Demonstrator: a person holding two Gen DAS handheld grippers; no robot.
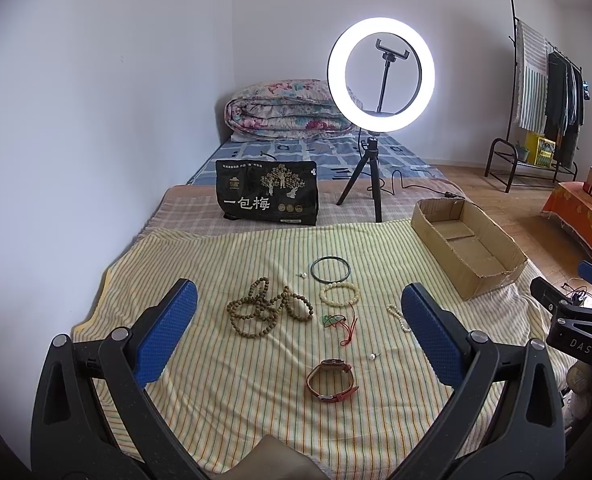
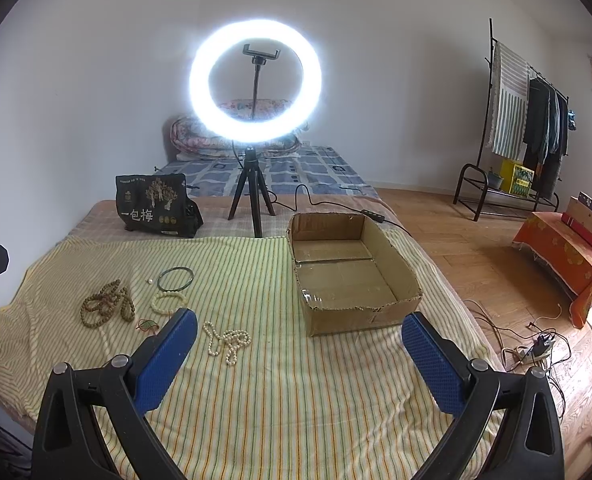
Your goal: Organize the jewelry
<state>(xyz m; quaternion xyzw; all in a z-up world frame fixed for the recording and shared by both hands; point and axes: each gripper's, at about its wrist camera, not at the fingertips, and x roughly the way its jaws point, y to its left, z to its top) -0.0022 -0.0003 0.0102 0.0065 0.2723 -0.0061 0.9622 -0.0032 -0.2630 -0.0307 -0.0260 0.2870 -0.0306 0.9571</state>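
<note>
Blue-padded fingers of the left gripper (image 1: pixel 300 332) stand spread wide over the striped cloth (image 1: pixel 223 420), grasping nothing; the right gripper (image 2: pixel 300 354) is likewise released and empty; bare cloth lies all around both. Between the left fingers sit a red-strapped watch (image 1: pixel 331 380), a pearl stud (image 1: pixel 373 356), a red-corded pendant (image 1: pixel 338 322), brown prayer beads (image 1: pixel 265 306), a cream bracelet (image 1: pixel 339 294) and a dark bangle (image 1: pixel 330 269); the watch shows only in the left view. A pearl necklace (image 2: pixel 227 342) lies fully seen only in the right view, near the empty cardboard box (image 2: pixel 406 276) at the cloth's right edge; wooden floor opens beyond it. Farther back, a black bag (image 1: pixel 267 194) reads "一包梅"; a lit ring light (image 1: pixel 380 76) stands beside it.
</note>
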